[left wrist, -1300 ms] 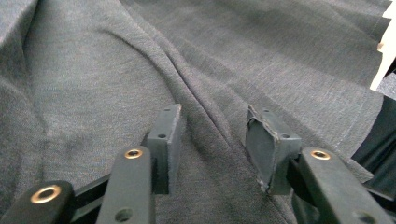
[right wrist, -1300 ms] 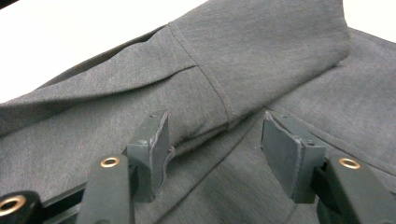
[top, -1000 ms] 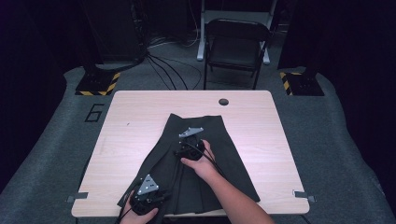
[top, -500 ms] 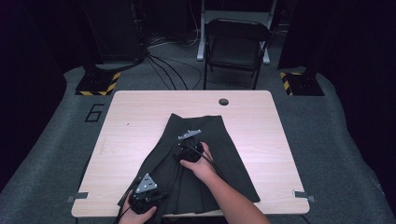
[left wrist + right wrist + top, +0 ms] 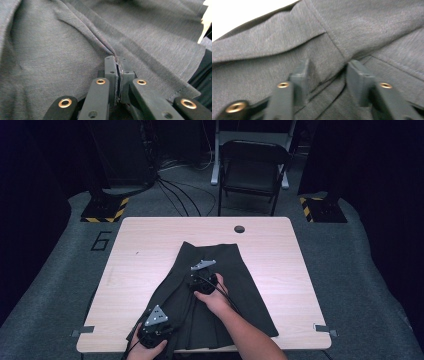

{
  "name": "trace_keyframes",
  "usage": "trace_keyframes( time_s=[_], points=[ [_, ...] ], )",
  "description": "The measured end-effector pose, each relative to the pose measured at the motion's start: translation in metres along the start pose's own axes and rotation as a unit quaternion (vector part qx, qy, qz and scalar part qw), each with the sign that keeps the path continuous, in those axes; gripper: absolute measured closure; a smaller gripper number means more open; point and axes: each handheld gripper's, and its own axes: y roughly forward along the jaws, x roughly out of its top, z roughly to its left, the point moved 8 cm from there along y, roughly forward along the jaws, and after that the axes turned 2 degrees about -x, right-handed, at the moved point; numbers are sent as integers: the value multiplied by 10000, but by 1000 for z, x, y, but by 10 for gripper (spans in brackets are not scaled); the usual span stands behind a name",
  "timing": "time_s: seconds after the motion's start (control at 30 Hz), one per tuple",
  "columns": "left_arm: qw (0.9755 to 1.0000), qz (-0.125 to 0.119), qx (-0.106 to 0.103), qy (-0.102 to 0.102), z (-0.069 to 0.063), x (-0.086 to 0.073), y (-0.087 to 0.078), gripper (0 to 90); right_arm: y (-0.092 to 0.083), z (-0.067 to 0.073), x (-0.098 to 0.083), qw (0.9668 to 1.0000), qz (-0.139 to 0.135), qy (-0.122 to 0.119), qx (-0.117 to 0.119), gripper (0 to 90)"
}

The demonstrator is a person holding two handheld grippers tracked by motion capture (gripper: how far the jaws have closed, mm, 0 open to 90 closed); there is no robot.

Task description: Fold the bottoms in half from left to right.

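Observation:
A dark grey pleated garment [image 5: 240, 270] lies spread on the wooden table [image 5: 150, 240], and its lower hem reaches the front edge. My left gripper [image 5: 159, 312] sits at the garment's near left corner. In the left gripper view its jaws [image 5: 117, 62] are shut on a thin raised fold of the cloth [image 5: 62, 50]. My right gripper [image 5: 201, 270] rests on the middle of the garment. Its jaws [image 5: 328, 67] have just been closing and still stand apart. A ridge of the cloth [image 5: 362, 30] with a stitched seam bunches between them.
A round cable hole [image 5: 239, 228] sits in the table's far edge. Behind the table stands a dark folding chair [image 5: 252, 170], and cables run across the floor. Bare tabletop lies to the left and right of the garment.
The right hand has crept a little nearer to the person along the cloth. The left hand has stayed put at the near corner.

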Motion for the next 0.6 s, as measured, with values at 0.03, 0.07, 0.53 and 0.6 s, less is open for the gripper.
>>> trace_keyframes(
  time_s=[0.03, 0.07, 0.53, 0.6],
  points=[
    [10000, 0, 6, 6, 0, 1, -1, 878, -2, -1, 2, 10000, -66, -54, -14, 628],
    [10000, -15, -22, -10, 0, 1, -2, 878, -3, 0, 3, 9999, -100, -95, -37, 668],
    [9981, -565, -227, -82, -5, 30, -23, 879, -31, 4, 30, 9974, -631, -281, 208, 820],
    [9979, -578, -277, -37, -6, 32, -25, 879, -34, 2, 34, 9970, -680, -283, 246, 821]
  ],
)
